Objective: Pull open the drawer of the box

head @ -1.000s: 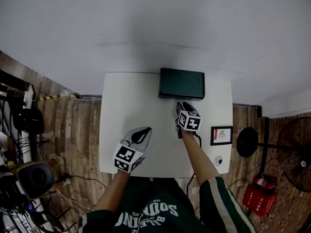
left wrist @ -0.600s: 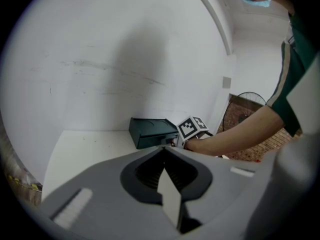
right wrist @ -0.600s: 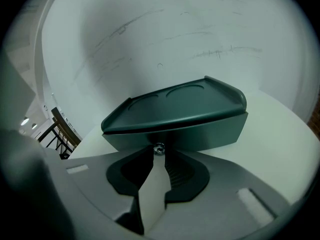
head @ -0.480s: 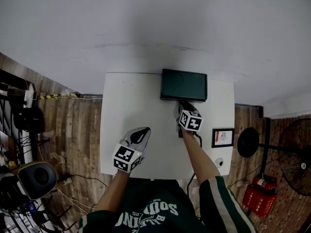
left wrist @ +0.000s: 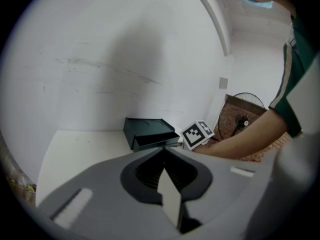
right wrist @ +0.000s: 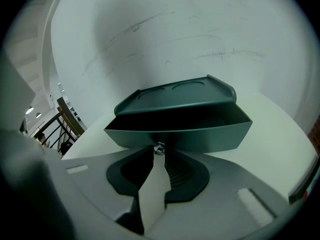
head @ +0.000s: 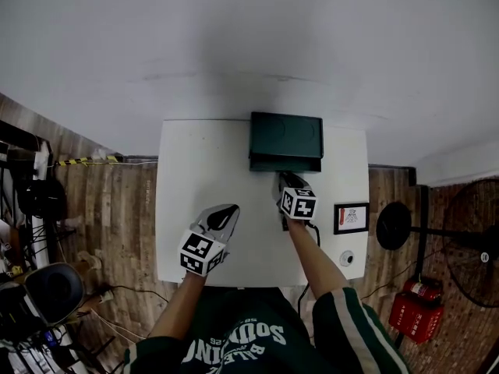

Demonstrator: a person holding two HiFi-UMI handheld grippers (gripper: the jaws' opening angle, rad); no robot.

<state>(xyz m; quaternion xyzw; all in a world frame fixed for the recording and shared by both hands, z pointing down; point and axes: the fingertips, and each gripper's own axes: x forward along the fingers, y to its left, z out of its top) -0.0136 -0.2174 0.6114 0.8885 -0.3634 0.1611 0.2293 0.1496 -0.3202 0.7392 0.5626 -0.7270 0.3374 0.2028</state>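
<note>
1. Right gripper (right wrist: 159, 153): jaws pressed together on the small metal knob (right wrist: 159, 147) at the centre of the drawer (right wrist: 190, 132) front, pinching it at their tips.
2. Drawer: stands partly out of the dark green box (head: 286, 134), its dark inside showing beneath the box's top panel in the right gripper view.
3. Box: sits at the far edge of the white table (head: 199, 162), against the wall, with the drawer facing the person.
4. Left gripper (head: 225, 212): jaws closed flat against each other with nothing between them, above bare table, well apart from the box and to the left of the right gripper.
</note>
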